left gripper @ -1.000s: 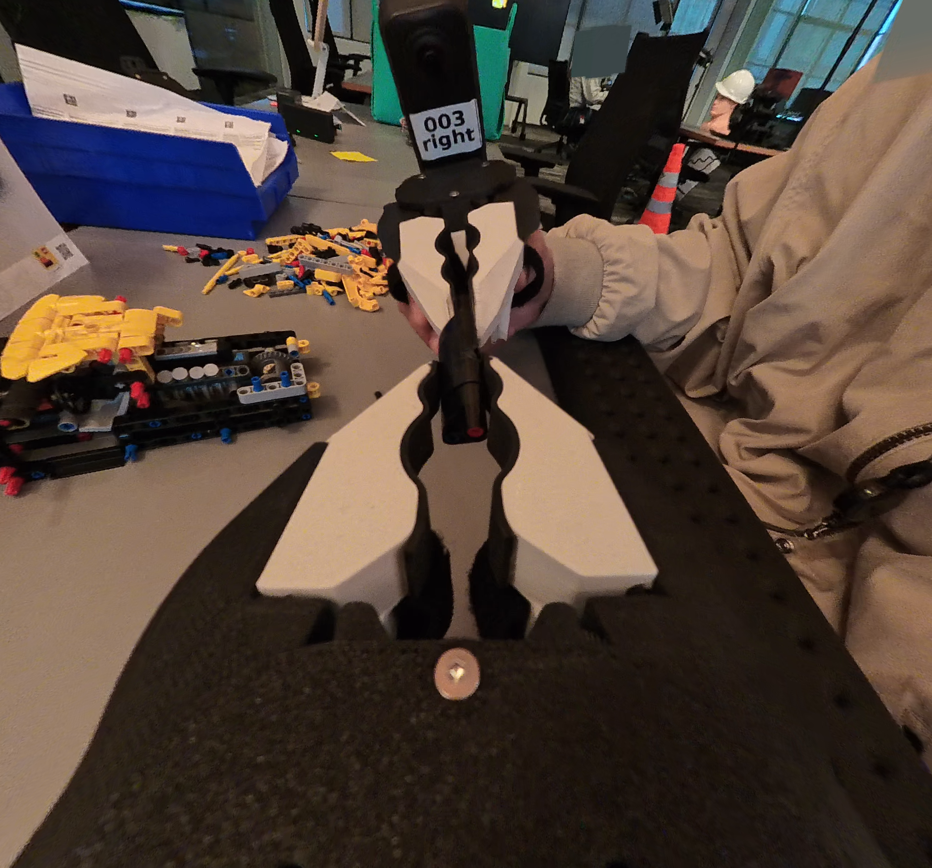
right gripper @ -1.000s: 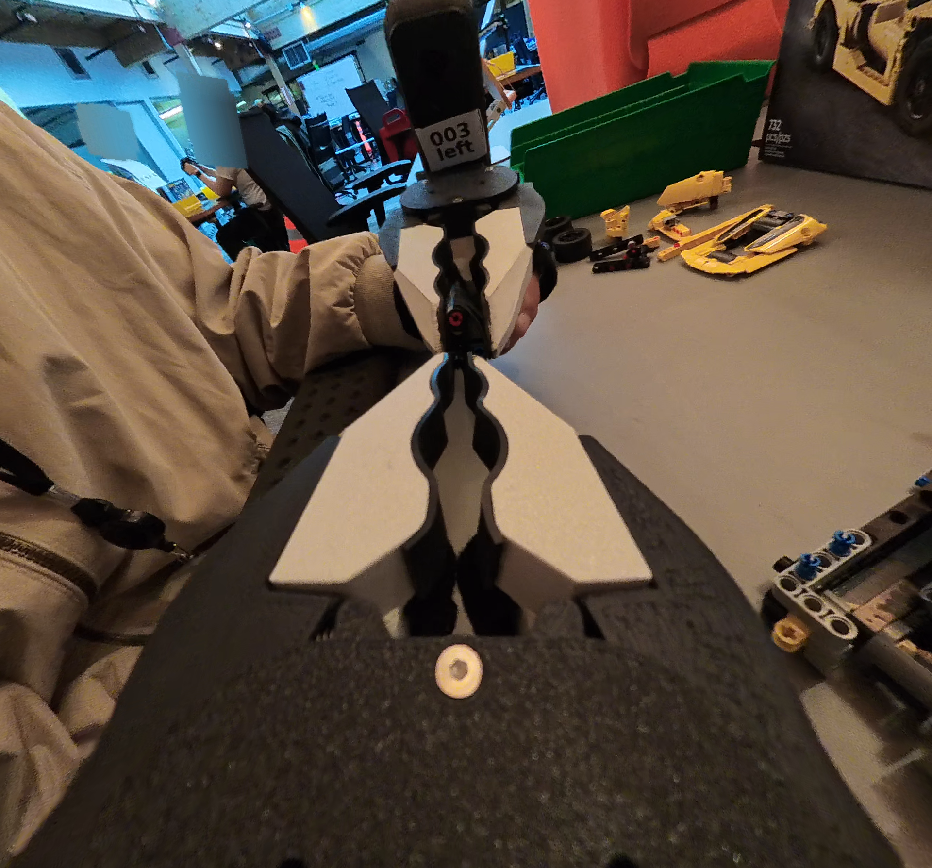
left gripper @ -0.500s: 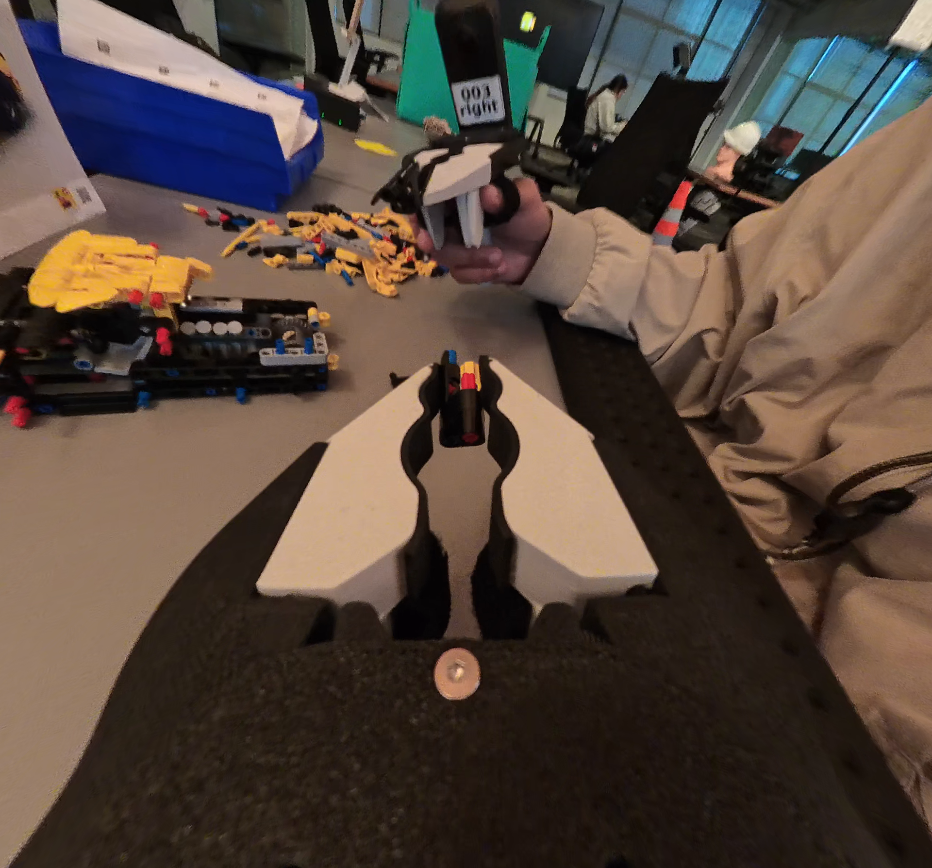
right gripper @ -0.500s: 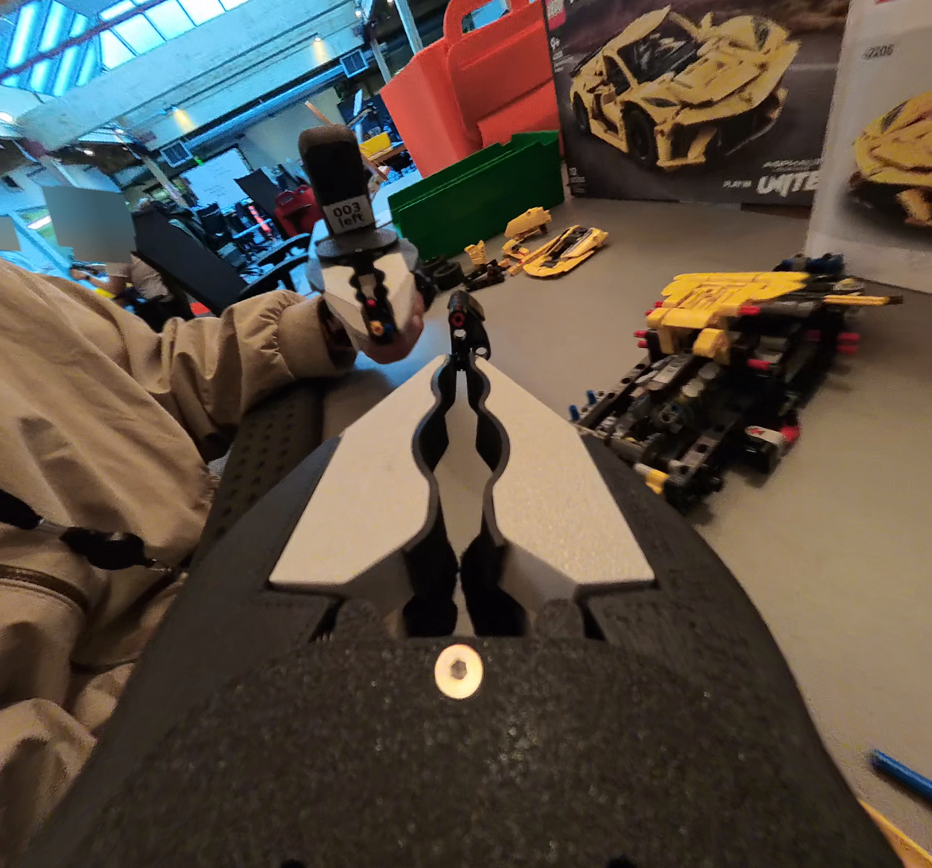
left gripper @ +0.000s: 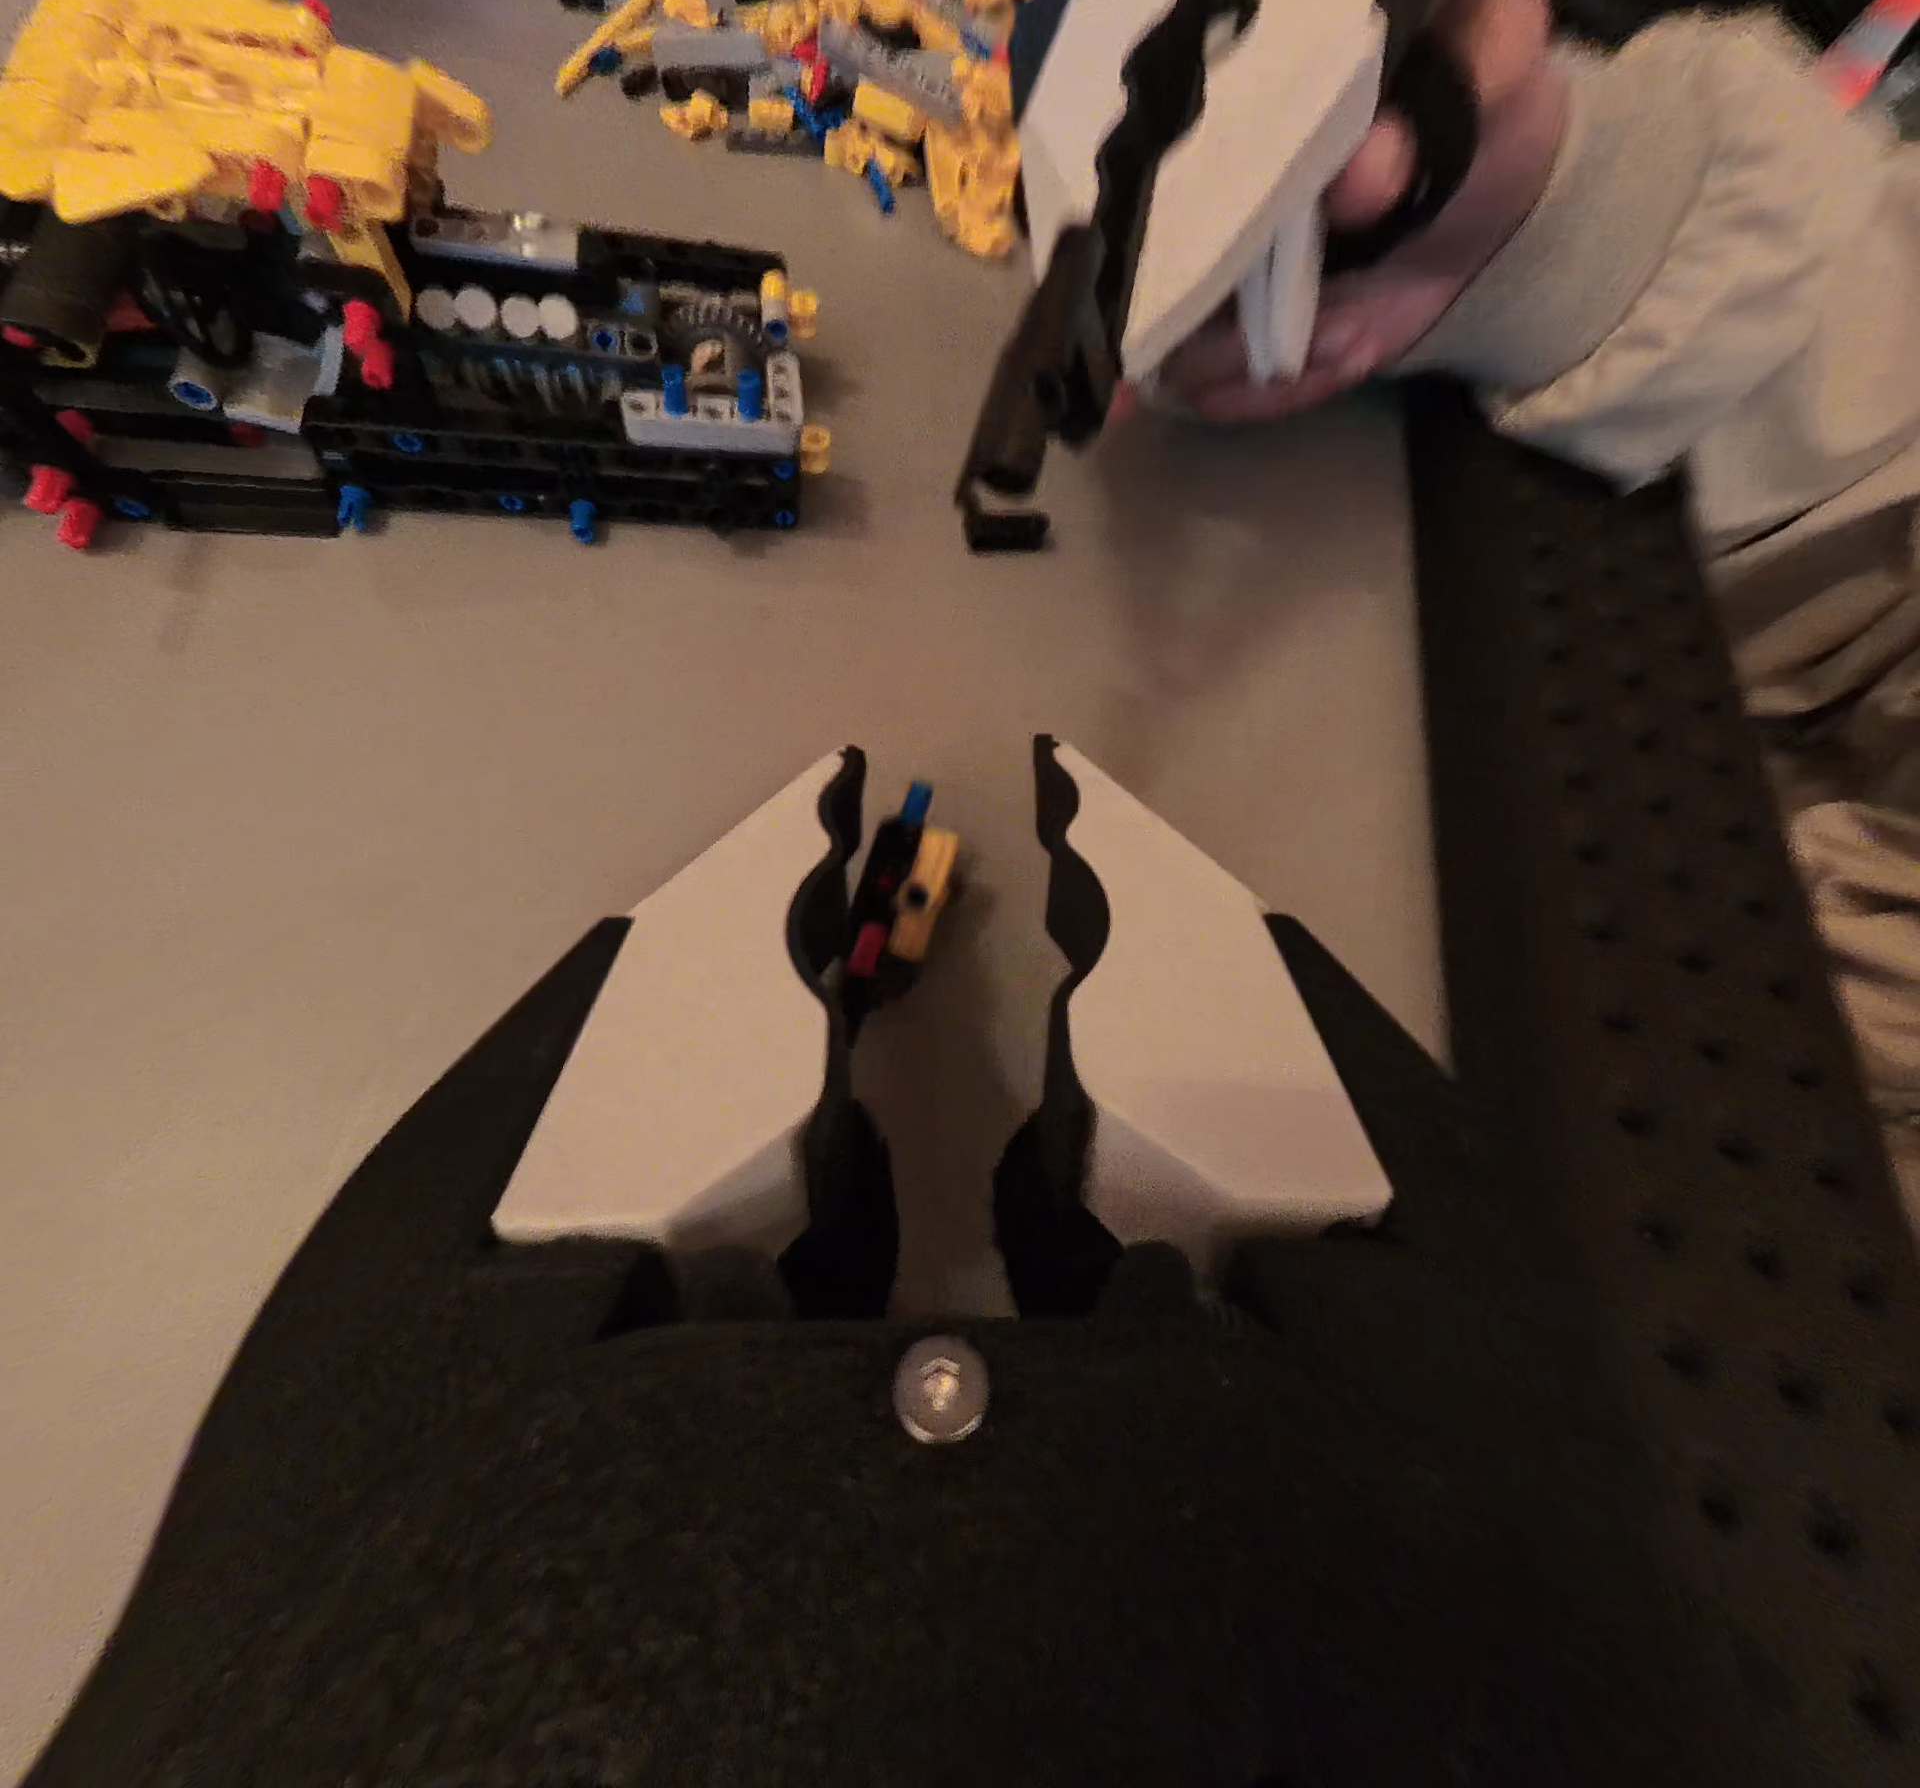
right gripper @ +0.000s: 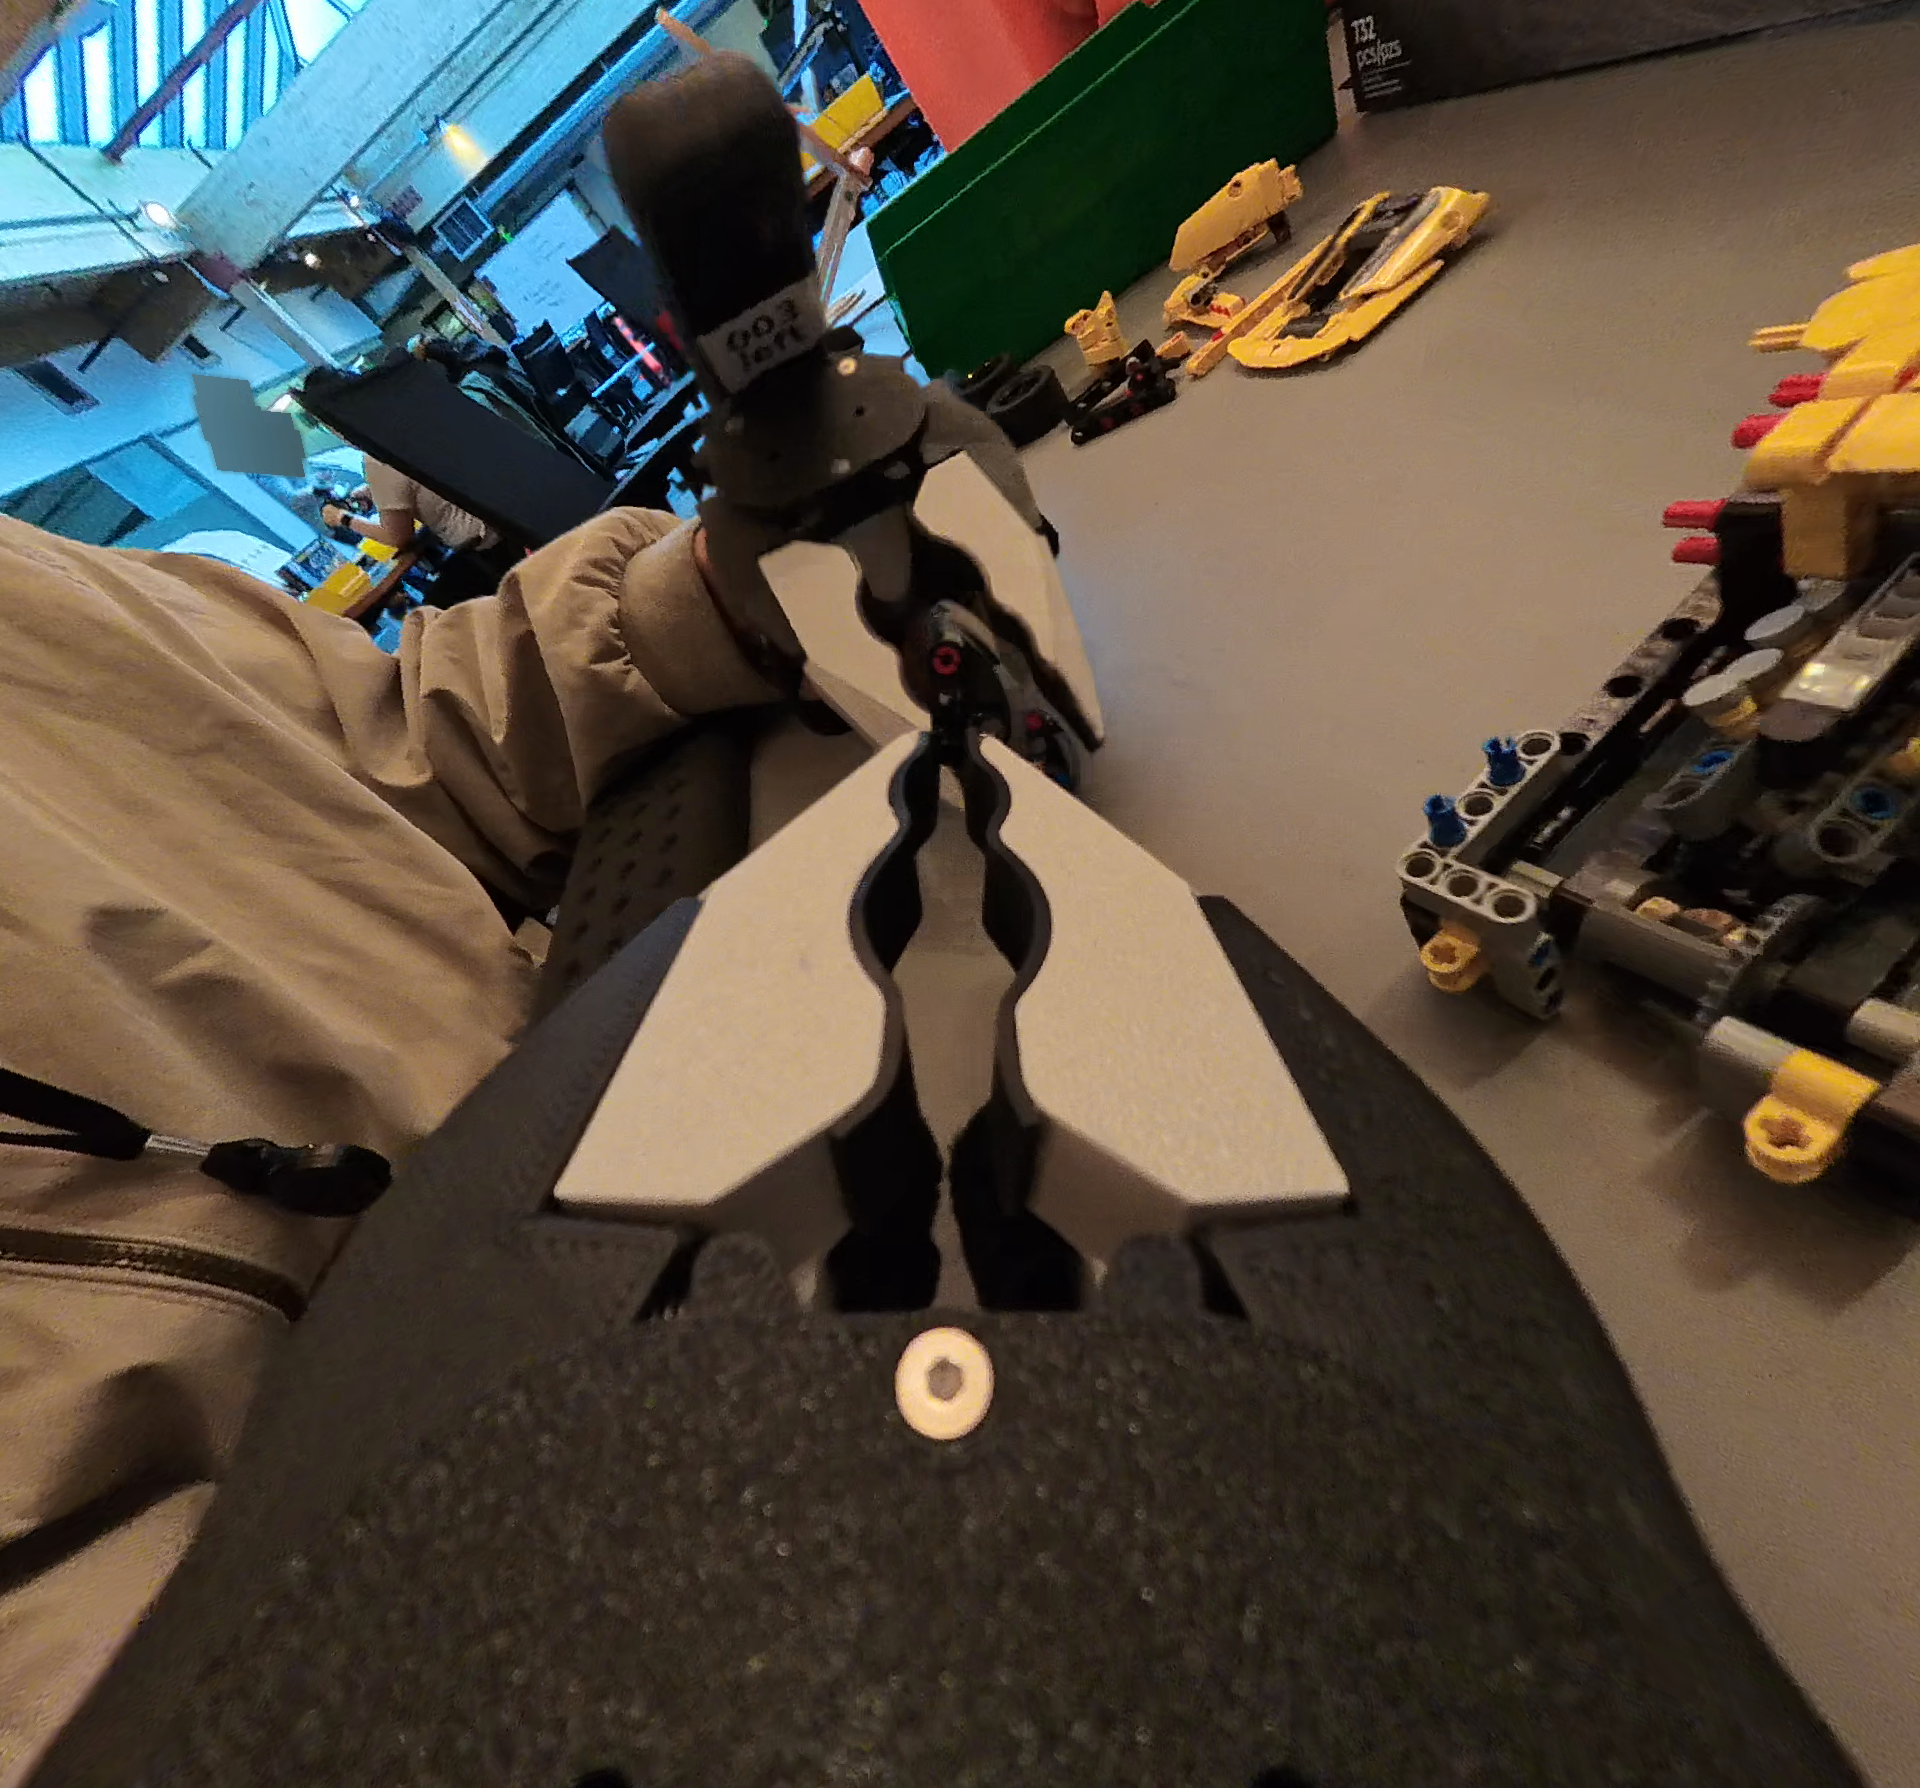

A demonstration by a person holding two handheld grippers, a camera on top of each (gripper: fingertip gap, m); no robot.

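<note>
My left gripper (left gripper: 948,751) is open and tilted down over the grey table (left gripper: 416,803). A small black, yellow, red and blue brick piece (left gripper: 902,897) lies between its fingers, leaning on the left finger (left gripper: 717,990). My right gripper (right gripper: 951,746) is shut on a black beam with a red pin (right gripper: 943,663). In the left wrist view the right gripper (left gripper: 1132,367) is at the upper right, blurred, and the black beam (left gripper: 1023,408) points down to the table. The left gripper (right gripper: 935,585) shows just beyond the beam in the right wrist view.
A half-built black and yellow brick car (left gripper: 416,388) (right gripper: 1714,855) stands on the table. Loose bricks (left gripper: 831,76) lie behind it. A green bin (right gripper: 1091,180), yellow panels (right gripper: 1330,273) and wheels (right gripper: 1023,398) are farther off. A black perforated mat (left gripper: 1610,907) and a beige sleeve (left gripper: 1662,232) are at the table edge. There is about 7 centimetres between the tips of the two grippers.
My left gripper has tipped down toward the table and opened; the small piece now sits loose between its fingers. My right gripper has come closer, still holding the black beam.
</note>
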